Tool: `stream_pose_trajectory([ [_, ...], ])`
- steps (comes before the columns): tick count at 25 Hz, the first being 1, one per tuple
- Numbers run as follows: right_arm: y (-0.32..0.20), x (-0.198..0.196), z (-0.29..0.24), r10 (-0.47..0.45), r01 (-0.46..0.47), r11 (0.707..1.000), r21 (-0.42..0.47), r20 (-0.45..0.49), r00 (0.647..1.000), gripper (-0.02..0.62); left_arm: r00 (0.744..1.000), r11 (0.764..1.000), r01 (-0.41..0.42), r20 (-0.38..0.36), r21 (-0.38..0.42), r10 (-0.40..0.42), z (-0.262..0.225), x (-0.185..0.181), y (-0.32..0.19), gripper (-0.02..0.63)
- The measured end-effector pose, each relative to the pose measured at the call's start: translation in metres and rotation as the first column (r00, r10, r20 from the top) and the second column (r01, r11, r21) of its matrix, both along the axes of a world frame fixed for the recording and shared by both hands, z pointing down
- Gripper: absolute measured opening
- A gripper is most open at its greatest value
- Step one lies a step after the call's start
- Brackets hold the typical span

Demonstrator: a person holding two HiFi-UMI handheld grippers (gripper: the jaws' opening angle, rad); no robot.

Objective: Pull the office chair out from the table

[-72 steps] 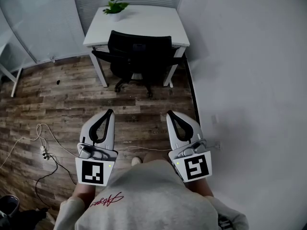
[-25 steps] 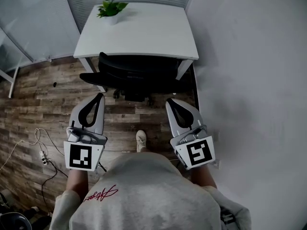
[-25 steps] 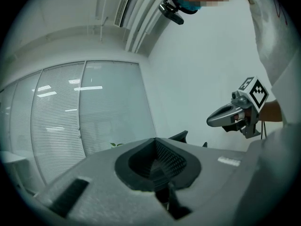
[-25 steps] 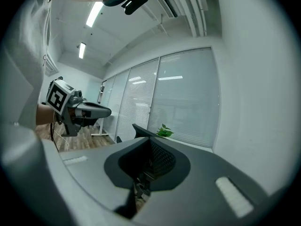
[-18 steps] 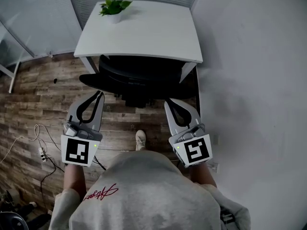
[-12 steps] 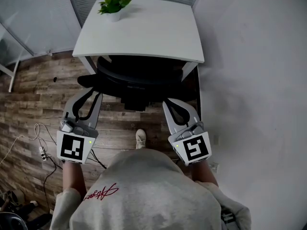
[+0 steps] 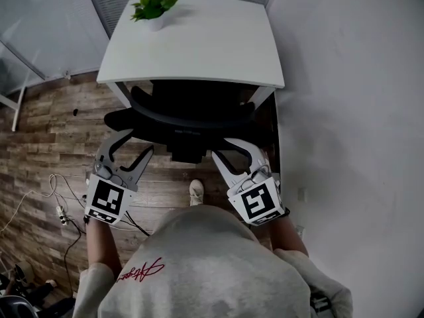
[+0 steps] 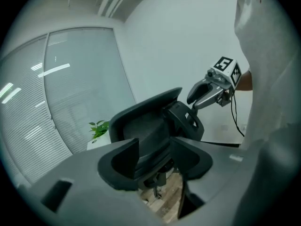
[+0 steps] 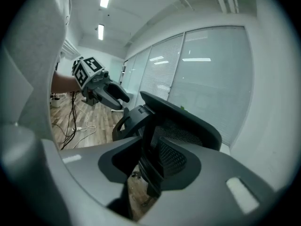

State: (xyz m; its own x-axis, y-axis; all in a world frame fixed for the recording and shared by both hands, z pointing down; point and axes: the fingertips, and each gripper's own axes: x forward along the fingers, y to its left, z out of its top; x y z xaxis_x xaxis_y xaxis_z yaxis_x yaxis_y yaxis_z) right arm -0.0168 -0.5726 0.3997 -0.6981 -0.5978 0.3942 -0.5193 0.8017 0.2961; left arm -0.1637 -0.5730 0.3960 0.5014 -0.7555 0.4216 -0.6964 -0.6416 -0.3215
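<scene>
Wood floor [image 7: 46, 121], white wall [image 7: 351, 111] on the right, blinds along the far side. White bench [image 7: 199, 45] sits in the far right corner, with a plant [image 7: 152, 5] on its far left corner.

Chair [image 7: 185, 111] is pushed in under the bench's near edge. Its backrest faces the person, and the curved top runs left to right.

Left claw [image 7: 139, 142] is at the left end of the backrest, tilted slightly down. It's spread wide and the jaws have just been opening. The left gripper view shows the backrest edge in the gap, pads clear of it.

Right claw [image 7: 223, 148] is at the right end of the backrest. It's part spread, less than the left, and its jaws have also just been opening. The right gripper view shows the mesh backrest edge between the jaws, with no pinch on it.

Each claw shows up in the other's view, across the backrest.

Cables [image 7: 59, 201] lie on the floor near left. A shoe [image 7: 195, 191] is on the floor between the claws.
</scene>
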Motion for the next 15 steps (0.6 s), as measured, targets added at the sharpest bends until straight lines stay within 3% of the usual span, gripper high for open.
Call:
stream_pose_trajectory([
  [2, -0.001, -0.003, 0.009, -0.041, 0.042, 0.999, 0.001, -0.057, 0.998, 0.152, 0.999, 1.000, -0.011, 0.038, -0.024, 0.012, 0.015, 0.000, -0.001, 0.229],
  [6, -0.006, -0.003, 0.031, -0.075, 0.073, 0.997, -0.016, -0.162, 0.984, 0.172, 0.991, 0.997, -0.051, 0.117, -0.066, 0.058, 0.036, 0.000, -0.003, 0.252],
  [9, -0.009, 0.001, 0.045, -0.080, 0.075, 0.997, -0.031, -0.223, 0.972, 0.192, 0.971, 0.993, -0.081, 0.217, -0.088, 0.099, 0.049, 0.002, -0.007, 0.256],
  [12, -0.011, 0.002, 0.051, -0.089, 0.087, 0.996, -0.021, -0.258, 0.962, 0.192, 0.930, 0.991, -0.089, 0.346, -0.103, 0.120, 0.065, -0.001, -0.012, 0.261],
  [15, -0.013, 0.001, 0.055, -0.105, 0.107, 0.994, -0.010, -0.305, 0.946, 0.198, 0.869, 0.989, -0.096, 0.475, -0.116, 0.140, 0.077, -0.007, -0.016, 0.265],
])
